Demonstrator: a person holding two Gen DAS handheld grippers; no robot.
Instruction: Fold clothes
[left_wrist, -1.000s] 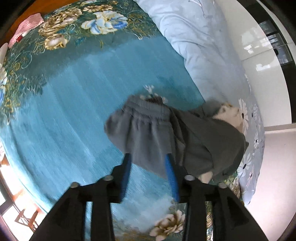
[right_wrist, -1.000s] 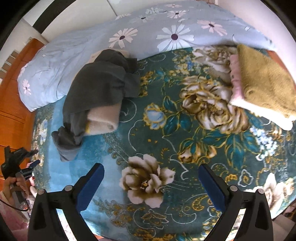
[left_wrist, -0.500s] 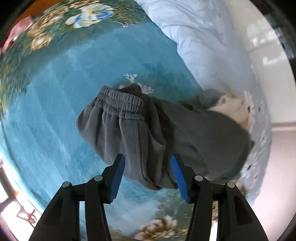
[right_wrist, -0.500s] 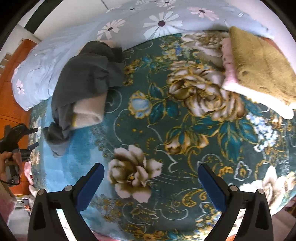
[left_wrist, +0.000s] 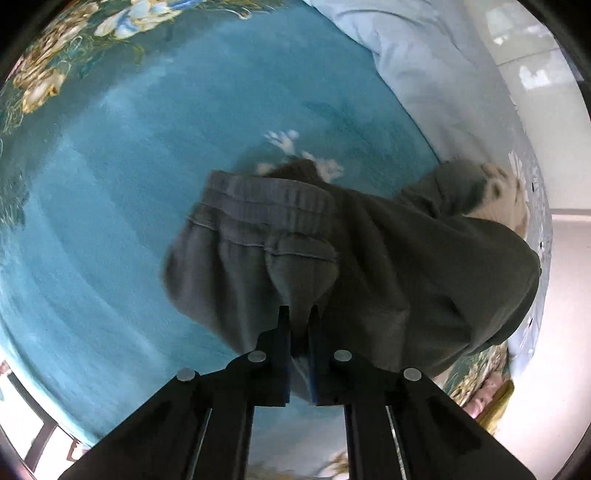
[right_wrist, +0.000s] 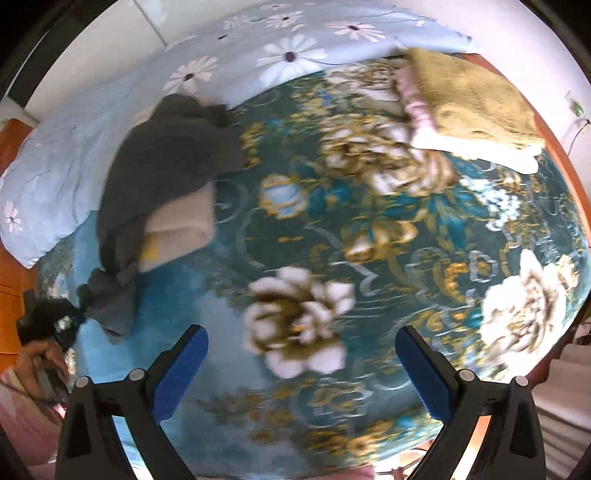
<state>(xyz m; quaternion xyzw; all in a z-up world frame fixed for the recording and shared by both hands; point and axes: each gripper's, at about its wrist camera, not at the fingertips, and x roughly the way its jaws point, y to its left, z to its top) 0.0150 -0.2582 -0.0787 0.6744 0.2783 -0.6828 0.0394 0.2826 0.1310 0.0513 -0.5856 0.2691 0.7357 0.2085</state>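
The left gripper (left_wrist: 298, 314) was pinched shut on a fold of the grey trousers (left_wrist: 332, 266) near their waistband, the rest of them heaped on the bed (left_wrist: 147, 166) and over a beige garment (right_wrist: 181, 225); to my eye this was the pick-up for spreading them out. The right gripper (right_wrist: 301, 369) hung wide and empty over the blanket, well apart from the trousers, and would need to take another edge.

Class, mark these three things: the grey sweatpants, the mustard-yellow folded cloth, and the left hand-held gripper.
grey sweatpants (left_wrist: 258, 206): left wrist view, on the elastic waistband.
mustard-yellow folded cloth (right_wrist: 469, 99): right wrist view, on its top face.
left hand-held gripper (left_wrist: 298, 314): left wrist view, midway between the fingertips.
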